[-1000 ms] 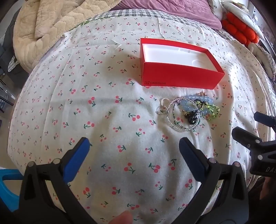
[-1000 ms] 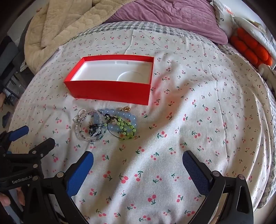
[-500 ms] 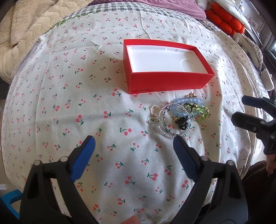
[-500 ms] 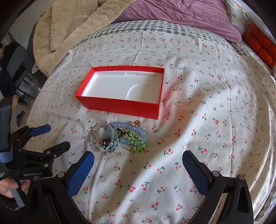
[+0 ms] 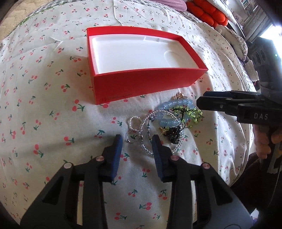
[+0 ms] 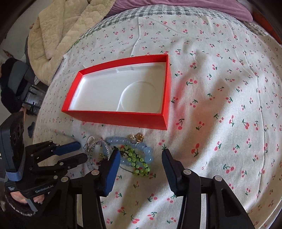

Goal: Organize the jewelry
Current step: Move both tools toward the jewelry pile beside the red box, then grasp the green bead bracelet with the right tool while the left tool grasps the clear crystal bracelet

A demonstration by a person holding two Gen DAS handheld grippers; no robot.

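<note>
A tangle of jewellery lies on the cherry-print sheet in front of an open red box [image 5: 146,84] [image 6: 123,118] with a white, empty inside. The tangle holds a blue bead bracelet [image 5: 165,121] [image 6: 147,151], a green bead bracelet [image 5: 193,114] [image 6: 135,159], silver bead loops [image 5: 143,126] [image 6: 90,141], a black piece [image 5: 174,133] and a gold charm [image 6: 136,137]. My left gripper [image 5: 137,141] [image 6: 79,151] is closing around the small silver loops; its pads are not touching them. My right gripper [image 6: 141,155] [image 5: 201,99] is closing with the green bracelet between its jaws, untouched.
A beige quilted blanket [image 6: 58,35] and a purple cover [image 6: 193,7] are bunched at the far side of the bed. Orange cushions [image 5: 206,12] lie at the far right. A person's hand [image 5: 264,142] holds the right gripper's handle. The bed edge drops off at the left.
Both grippers have dropped closer to the jewellery and tilted further down. Their jaws have narrowed from wide open to partly closed. The box and jewellery have not moved.
</note>
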